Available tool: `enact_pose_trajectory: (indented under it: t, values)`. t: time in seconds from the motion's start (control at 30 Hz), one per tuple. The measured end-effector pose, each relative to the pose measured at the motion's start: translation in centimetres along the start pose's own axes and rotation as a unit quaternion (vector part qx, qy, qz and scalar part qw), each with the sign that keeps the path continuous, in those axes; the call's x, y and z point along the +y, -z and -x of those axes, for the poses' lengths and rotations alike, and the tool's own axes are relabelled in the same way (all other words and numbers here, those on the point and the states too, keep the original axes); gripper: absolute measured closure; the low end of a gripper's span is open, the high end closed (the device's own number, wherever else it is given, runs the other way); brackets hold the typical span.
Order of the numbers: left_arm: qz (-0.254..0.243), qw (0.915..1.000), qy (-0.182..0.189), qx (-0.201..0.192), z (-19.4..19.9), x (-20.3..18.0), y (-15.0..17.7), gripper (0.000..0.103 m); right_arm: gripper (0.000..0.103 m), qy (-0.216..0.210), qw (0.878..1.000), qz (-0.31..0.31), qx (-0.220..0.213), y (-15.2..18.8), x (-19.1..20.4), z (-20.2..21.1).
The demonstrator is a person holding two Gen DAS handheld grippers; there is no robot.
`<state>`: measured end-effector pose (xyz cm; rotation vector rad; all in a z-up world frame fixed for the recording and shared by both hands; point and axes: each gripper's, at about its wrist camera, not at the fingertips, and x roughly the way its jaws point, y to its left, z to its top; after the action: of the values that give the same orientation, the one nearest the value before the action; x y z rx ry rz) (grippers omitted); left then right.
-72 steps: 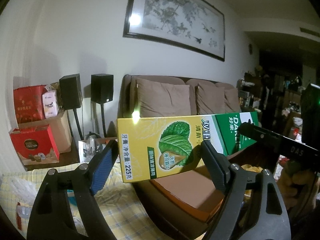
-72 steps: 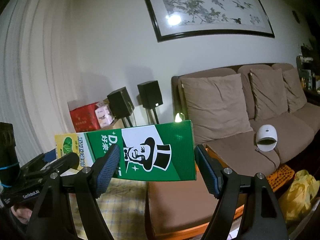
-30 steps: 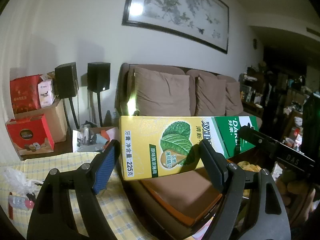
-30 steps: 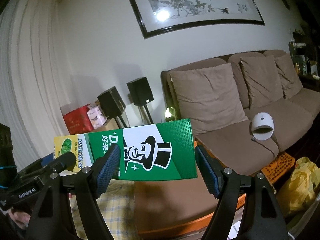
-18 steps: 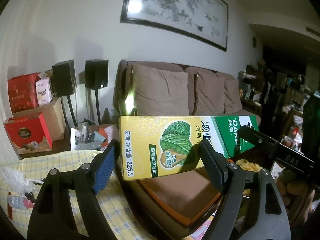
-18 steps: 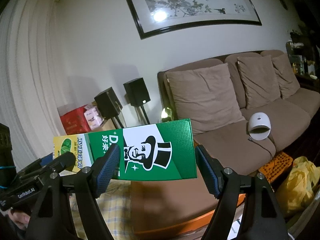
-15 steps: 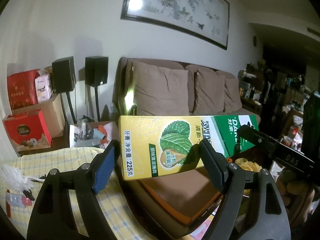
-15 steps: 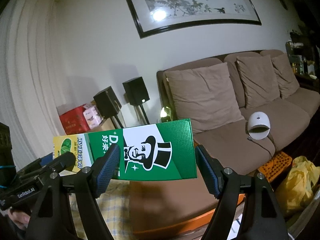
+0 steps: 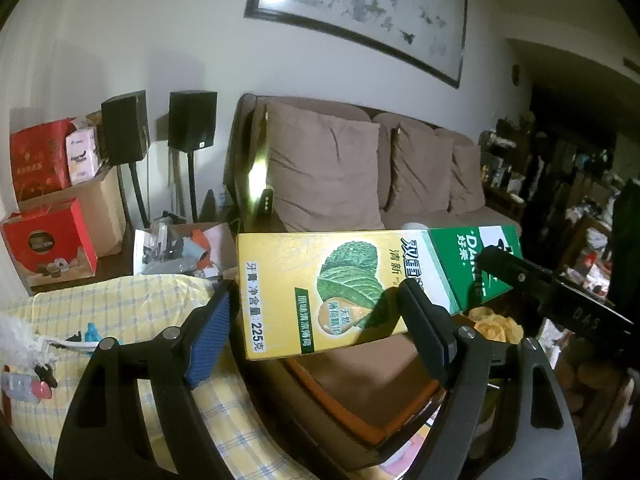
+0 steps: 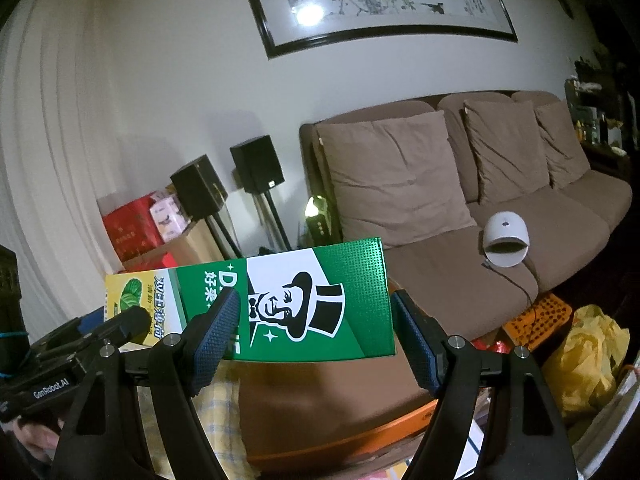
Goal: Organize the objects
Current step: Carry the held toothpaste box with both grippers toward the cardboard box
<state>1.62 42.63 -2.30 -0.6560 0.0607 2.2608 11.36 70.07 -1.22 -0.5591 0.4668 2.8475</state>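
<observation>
Gripping toothpaste box [image 9: 320, 292], sofa [image 9: 400, 184] behind

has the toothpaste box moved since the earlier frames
Yes. The toothpaste box has come down: in the left wrist view the sofa cushion and the black speaker now stand higher above its top edge than before.

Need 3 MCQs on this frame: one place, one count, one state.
1. Where is the white dome?
A. on the sofa seat
B. on a speaker
C. on the floor

2. How many black speakers?
A. one
B. two
C. four

3. The box is:
A. flat on the sofa
B. in the air
C. upright on the floor

Key:
1 A: the dome rests on the sofa cushion.
2 B: two speakers stand on stands by the wall.
3 B: the box has its lower edge free above the brown top.
</observation>
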Motion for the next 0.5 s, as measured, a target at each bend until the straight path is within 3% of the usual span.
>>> enact_pose_trajectory:
  t: [0.5]
  values:
    - [-0.005, 0.9998, -0.006, 0.019, -1.8, 0.0, 0.9, 0.024, 0.024, 0.022, 1.0, 0.001, 0.02, 0.8, -0.3, -1.4]
